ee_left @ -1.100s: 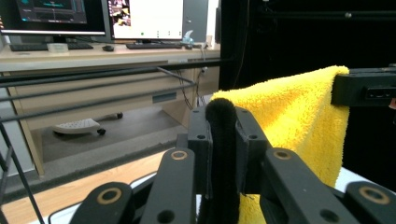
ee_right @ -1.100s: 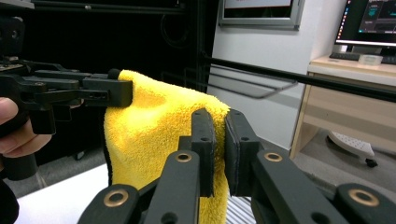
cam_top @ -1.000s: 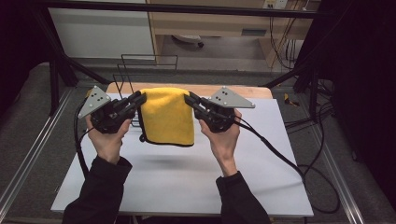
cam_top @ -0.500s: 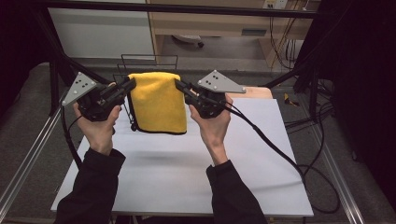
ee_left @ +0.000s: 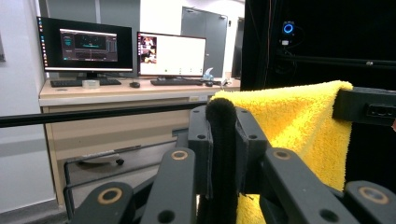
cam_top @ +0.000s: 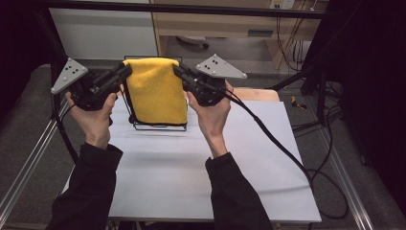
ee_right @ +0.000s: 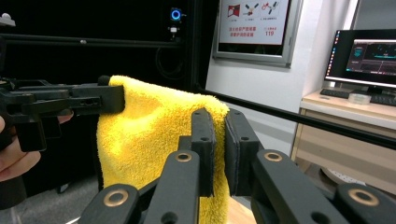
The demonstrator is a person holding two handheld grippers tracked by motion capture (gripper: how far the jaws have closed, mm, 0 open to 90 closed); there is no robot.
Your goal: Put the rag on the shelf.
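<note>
Yellow terry cloth, a towel (cam_top: pixel 157 88), hangs between my two claws, raised above the far part of the white tabletop (cam_top: pixel 191 163). My left claw (cam_top: pixel 125 71) is clenched on the towel's top left corner, and my right claw (cam_top: pixel 177 70) pinches the top right corner, so the upper edge runs roughly level from one to the other. The rest of the towel drops straight down in front of a black wire rack (cam_top: pixel 160 125) that stands on the tabletop; whether the cloth already touches the rack's top bar I cannot tell. In the left claw view the pads are pressed together with yellow pile (ee_left: pixel 289 135) bunched just beside them. In the right claw view the cloth (ee_right: pixel 154 140) runs from my jaws across to the other claw (ee_right: pixel 109 98), whose jaws grip its far corner.
</note>
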